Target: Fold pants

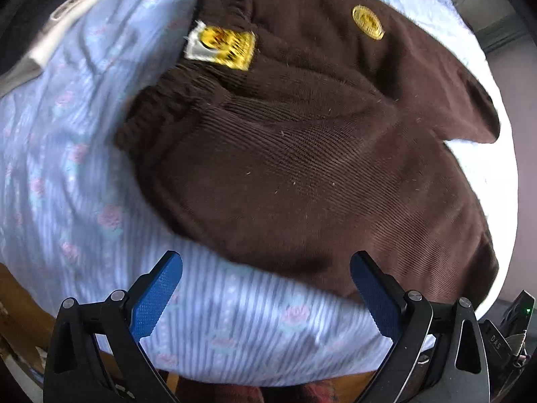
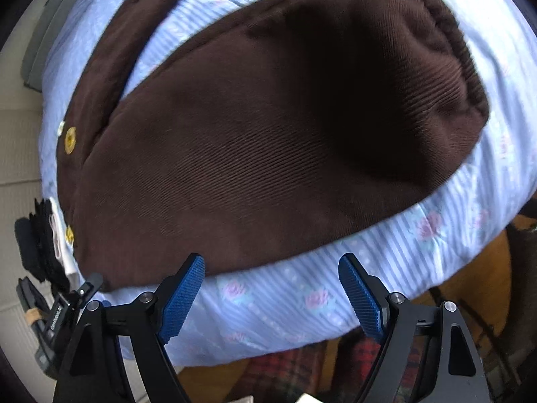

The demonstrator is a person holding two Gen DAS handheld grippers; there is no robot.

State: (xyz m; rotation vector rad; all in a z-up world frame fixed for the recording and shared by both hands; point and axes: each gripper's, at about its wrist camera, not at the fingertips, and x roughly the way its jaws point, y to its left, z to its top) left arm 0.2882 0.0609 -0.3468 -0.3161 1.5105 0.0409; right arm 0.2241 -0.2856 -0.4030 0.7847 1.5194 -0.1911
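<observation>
The brown corduroy pants (image 1: 302,154) lie on a bed covered by a light blue striped sheet (image 1: 235,322) with small pink flowers. In the left wrist view the elastic waistband (image 1: 188,100) is at the upper left, with a yellow label (image 1: 223,47) on it and a round yellow badge (image 1: 368,21) further right. The garment looks already doubled, one leg over the other, so I judge that the step in hand is to take the near edge for the next fold.

The left claw (image 1: 266,265) is open and holds nothing. Its right blue pad (image 1: 372,295) is just at the border of the brown cloth, and its left pad (image 1: 157,297) is over the bare sheet. This claw points almost straight down on the bed.

The right claw (image 2: 272,268) is also open and empty, its jaws a little less wide. Its left pad (image 2: 183,297) is at the near edge of the pants (image 2: 268,141), and the other pad (image 2: 360,295) is over the sheet (image 2: 302,295). It points steeply down, slightly leaned forward. Low at the left of this view a part of the other tool (image 2: 53,315) is seen.

The next move, I think, asks both claws to go down on the near hem, to close on both layers together, and then to lift and carry that edge toward the far side. One risk is to pinch the sheet with the cloth.
</observation>
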